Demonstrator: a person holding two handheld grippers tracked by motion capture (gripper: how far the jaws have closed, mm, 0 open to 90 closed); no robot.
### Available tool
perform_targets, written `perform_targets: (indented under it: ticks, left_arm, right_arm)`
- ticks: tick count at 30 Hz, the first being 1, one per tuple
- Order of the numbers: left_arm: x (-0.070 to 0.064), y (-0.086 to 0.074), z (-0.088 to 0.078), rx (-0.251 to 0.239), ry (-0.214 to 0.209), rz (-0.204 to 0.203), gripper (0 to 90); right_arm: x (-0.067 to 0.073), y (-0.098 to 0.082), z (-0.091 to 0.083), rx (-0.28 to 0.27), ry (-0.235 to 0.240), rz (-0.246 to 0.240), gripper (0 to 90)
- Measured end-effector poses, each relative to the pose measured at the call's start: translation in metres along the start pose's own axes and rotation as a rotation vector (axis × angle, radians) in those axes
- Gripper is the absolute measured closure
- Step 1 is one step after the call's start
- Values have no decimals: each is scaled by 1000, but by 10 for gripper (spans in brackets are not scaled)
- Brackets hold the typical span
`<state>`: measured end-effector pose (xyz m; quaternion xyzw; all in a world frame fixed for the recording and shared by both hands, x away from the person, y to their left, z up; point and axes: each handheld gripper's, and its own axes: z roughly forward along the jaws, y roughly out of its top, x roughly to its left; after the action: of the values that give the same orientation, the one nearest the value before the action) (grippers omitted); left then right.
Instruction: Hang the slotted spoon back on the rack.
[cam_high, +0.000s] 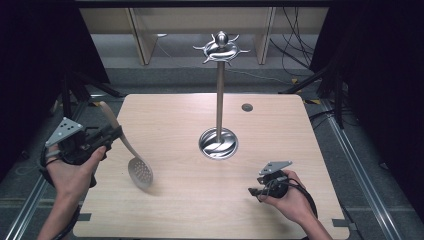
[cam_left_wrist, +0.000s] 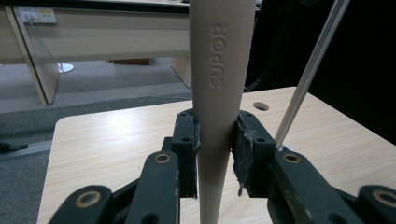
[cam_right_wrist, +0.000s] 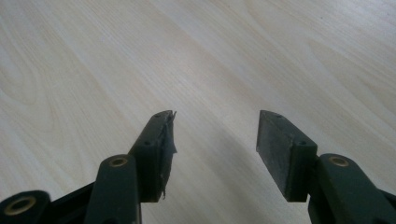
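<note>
Tongs, two: left (cam_left_wrist: 215, 154) clamps one skimmer (cam_high: 140, 172).

A light wood-grain table (cam_high: 280, 200) stands on grey floor (cam_high: 165, 75) — dark curtains (cam_high: 30, 60) hang at either side. Beyond its far edge runs a beige desk (cam_high: 200, 20), black cables (cam_high: 295, 50) trailing beside it.

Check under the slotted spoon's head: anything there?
Only bare table and the spoon's shadow. The left tool holds the slotted spoon by its handle, head tilted down at the wood. Whether the head's edge touches the table cannot be told.
</note>
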<state>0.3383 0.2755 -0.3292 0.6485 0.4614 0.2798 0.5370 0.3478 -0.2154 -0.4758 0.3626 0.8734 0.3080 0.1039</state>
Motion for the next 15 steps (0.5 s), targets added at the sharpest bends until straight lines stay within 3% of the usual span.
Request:
perform_targets:
  ticks: [10,15]
  left_arm:
    - [-8,6,2,-8,-14,26,709]
    - [-17,6,7,2,-36,42,709]
  right_arm:
    - [-4,2,-3,-23,18,16,469]
    - [-8,3,-4,-57,-9,13,469]
